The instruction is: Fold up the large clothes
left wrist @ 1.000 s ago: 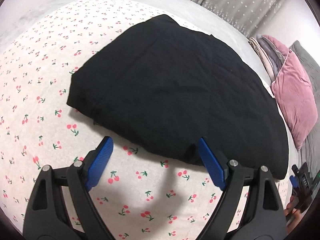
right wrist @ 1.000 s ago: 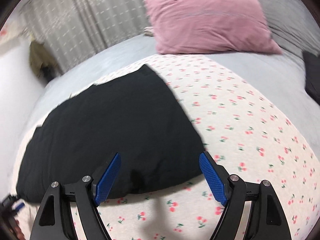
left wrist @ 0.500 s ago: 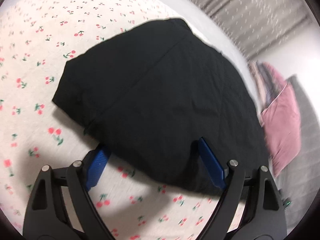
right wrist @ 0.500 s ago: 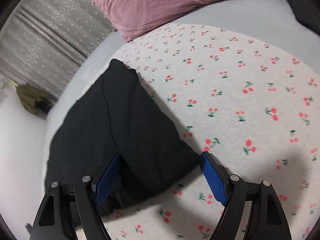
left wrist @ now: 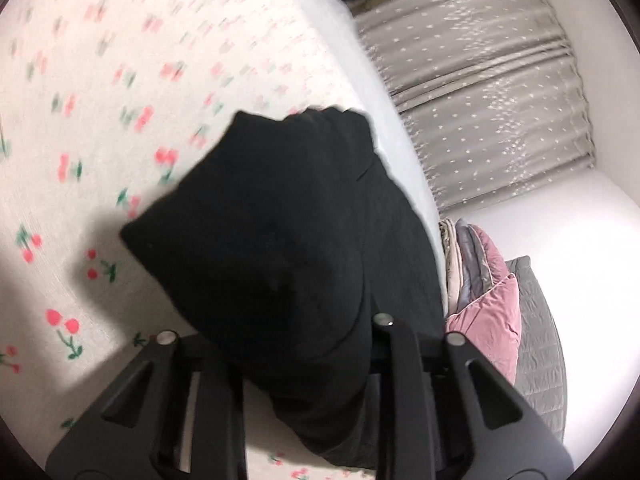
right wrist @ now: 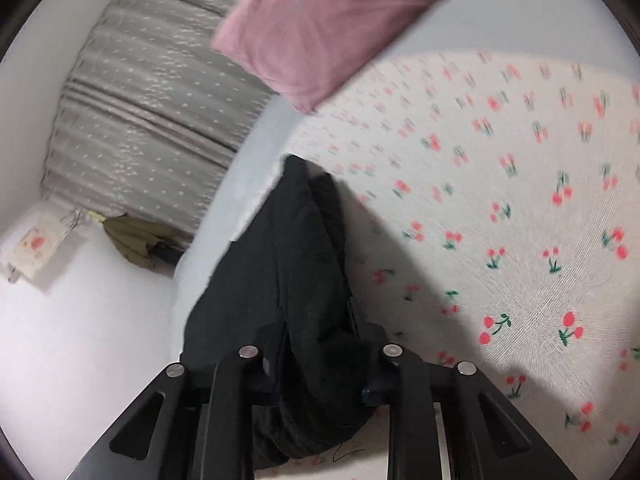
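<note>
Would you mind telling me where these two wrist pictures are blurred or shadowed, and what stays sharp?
Left wrist view: the cherry-print sheet smears with motion blur toward the top, a soft shadow lies left of the black garment, and the curtain bows with fisheye distortion. Right wrist view: the cherries blur near the pink pillow, and a shadow falls right of the garment.

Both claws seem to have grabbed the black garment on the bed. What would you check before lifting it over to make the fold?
1. Left gripper shut on garment: ok; jaws have just closed, cloth bunched between them.
2. Right gripper shut on garment: ok; just closed, cloth between.
3. Both layers caught: cannot tell.
4. Sheet not pinched too: cannot tell; pads hidden.
5. Bed ahead free for the fold: ok; pillow lies farther off.
</note>
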